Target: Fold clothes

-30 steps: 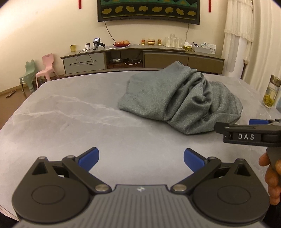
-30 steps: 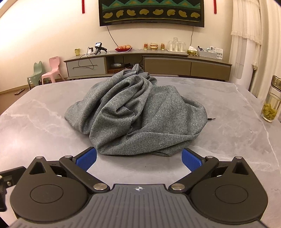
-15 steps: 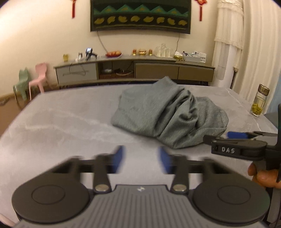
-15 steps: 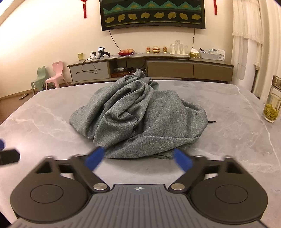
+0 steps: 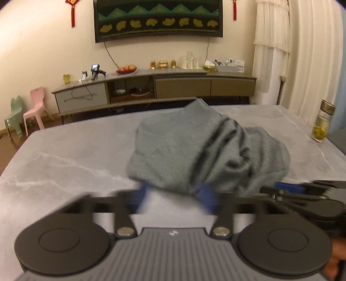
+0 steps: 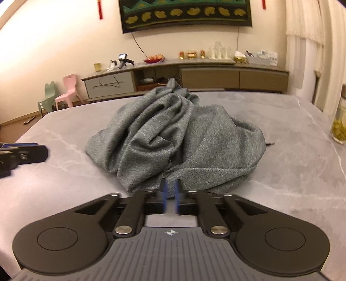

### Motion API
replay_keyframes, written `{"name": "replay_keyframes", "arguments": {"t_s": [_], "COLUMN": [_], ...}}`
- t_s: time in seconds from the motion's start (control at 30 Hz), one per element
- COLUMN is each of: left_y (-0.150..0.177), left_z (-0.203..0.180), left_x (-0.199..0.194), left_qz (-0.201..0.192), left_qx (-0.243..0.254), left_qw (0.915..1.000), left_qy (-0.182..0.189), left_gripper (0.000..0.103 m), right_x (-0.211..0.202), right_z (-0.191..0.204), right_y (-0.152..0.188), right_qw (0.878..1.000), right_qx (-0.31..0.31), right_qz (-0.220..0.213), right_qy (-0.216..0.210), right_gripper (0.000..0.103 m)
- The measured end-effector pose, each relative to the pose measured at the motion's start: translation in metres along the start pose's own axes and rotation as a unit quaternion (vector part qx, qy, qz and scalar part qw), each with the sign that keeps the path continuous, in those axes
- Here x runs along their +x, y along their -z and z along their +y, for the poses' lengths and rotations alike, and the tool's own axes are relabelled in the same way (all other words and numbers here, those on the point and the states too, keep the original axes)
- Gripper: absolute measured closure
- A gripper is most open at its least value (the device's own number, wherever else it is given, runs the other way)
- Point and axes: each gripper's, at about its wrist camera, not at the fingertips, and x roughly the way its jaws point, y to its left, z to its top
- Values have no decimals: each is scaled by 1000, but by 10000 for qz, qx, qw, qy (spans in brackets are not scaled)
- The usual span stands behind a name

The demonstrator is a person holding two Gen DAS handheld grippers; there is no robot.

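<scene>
**A:** State of the left gripper?

**B:** Spread wide, blue pads blurred, caught just opening further. Only bare grey marble table between the fingers; nothing gripped.

**A:** Place of the task's thing relative to that tool?

**B:** Crumpled grey garment, heaped on the table, straight ahead and slightly to the right of the fingertips. Near hem just beyond the tips; impossible to tell through the blur whether touching.

**A:** State of the right gripper?

**B:** Nearly pressed together, with a narrow slit left between the blue pads, caught just closing. Near hem of the garment directly ahead of the tips and visible through the slit. Impossible to tell whether any fabric sits inside it.

**A:** Relation of the two tools?

**B:** Side by side, both angled down toward the table. From the left wrist view, right gripper close on the right, at the garment's near edge. From the right wrist view, tip of the left gripper off to the left, apart from the cloth.

**A:** Surroundings?

**B:** Glass bottle with yellow-green contents, upright, well to the right of both tools near the table's edge. Beyond the table, straight ahead, a long low sideboard under a dark wall hanging. Ahead to the far left, a small pink chair.
</scene>
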Motion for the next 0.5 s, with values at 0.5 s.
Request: {"name": "replay_keyframes", "arguments": {"t_s": [0.5], "left_y": [-19], "left_z": [3], "left_x": [145], "left_qz": [424], "left_qx": [445], "left_qw": [9957], "left_qy": [691], "left_gripper": [43], "right_x": [76], "right_z": [-23], "right_y": [-53], "right_qw": [9939], "right_qx": [-851], "right_qz": [126], "right_qy": [697], "right_gripper": [5]}}
